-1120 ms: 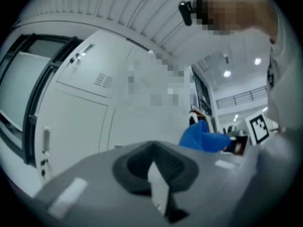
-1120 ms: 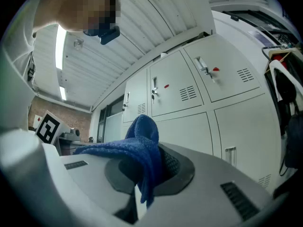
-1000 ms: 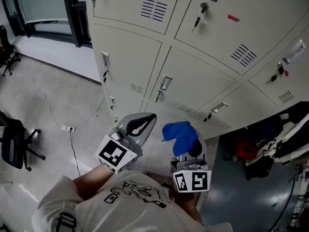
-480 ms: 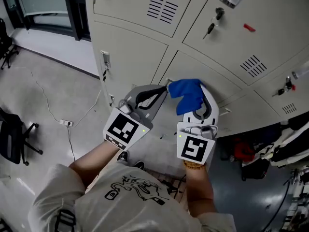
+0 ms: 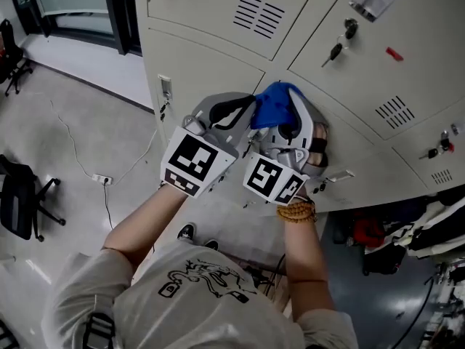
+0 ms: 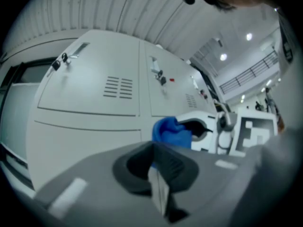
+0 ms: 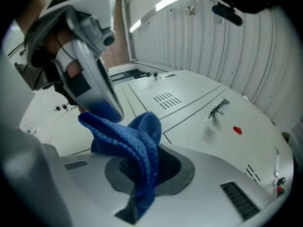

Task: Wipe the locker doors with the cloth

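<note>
a bank of pale grey lockers (image 5: 211, 57) fills the upper frame of the head view, where three louvred vent panels show among its doors. below it lies a pale floor (image 5: 73, 137). one person (image 5: 196, 304) in a light printed shirt stands close to the lockers with both bare forearms stretched forward and angled inward, so that the two hand-held tools meet side by side in front of a second-row door. one black office chair (image 5: 22, 202) stands at the left edge, well apart from the lockers.

of the two tools, the left gripper (image 5: 243, 109) has its jaws pressed together with nothing between them, its tip just beside the cloth. the right gripper (image 5: 289, 111) has its jaws pinched on the single blue cloth (image 5: 272, 106), which bunches up out of the jaws and sits at the locker door near the seam between two doors; whether it touches the metal cannot be told.

one string of brown beads (image 5: 298, 211) circles the right wrist. one small red tag (image 5: 393, 53) marks the upper right door.
</note>
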